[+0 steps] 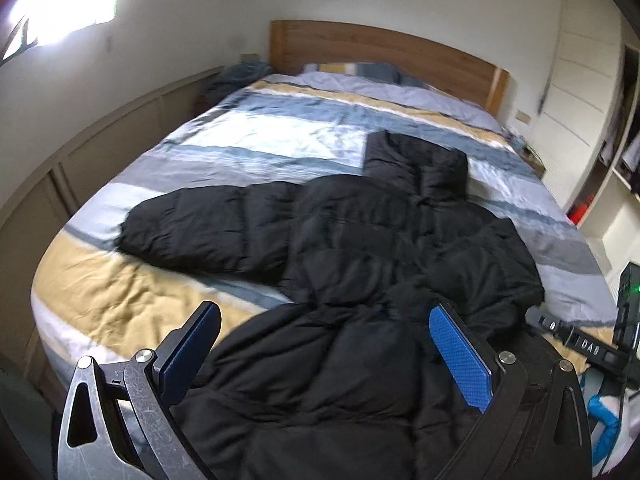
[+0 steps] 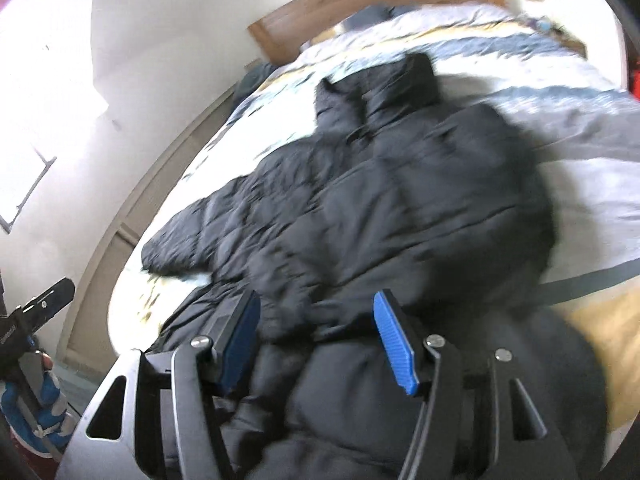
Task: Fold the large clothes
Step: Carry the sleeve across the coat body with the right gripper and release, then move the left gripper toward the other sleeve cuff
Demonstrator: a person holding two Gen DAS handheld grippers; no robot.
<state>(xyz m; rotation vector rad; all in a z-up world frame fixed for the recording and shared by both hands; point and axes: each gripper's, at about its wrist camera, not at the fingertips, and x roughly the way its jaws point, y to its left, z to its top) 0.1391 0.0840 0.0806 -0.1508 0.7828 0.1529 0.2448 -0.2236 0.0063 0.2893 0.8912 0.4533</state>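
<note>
A black puffer jacket (image 1: pixel 360 240) lies spread on the bed, hood (image 1: pixel 420 164) toward the headboard and one sleeve (image 1: pixel 200 228) stretched out left. My left gripper (image 1: pixel 326 344) is open above the jacket's near hem, its blue pads (image 1: pixel 460 360) wide apart and clear of the fabric. In the blurred right wrist view the same jacket (image 2: pixel 380 200) fills the middle. My right gripper (image 2: pixel 318 336) hangs open over the hem too, with the padded fabric bulging between its fingers (image 2: pixel 396 344) but not pinched. Each view catches part of the other tool at its edge.
The bed has a striped blue, white and yellow duvet (image 1: pixel 240 132) and a wooden headboard (image 1: pixel 380 52). A low panelled wall (image 1: pixel 100 152) runs along the left side and white wardrobe shelves (image 1: pixel 580 80) stand on the right. A gloved hand (image 2: pixel 36 412) holds the other tool.
</note>
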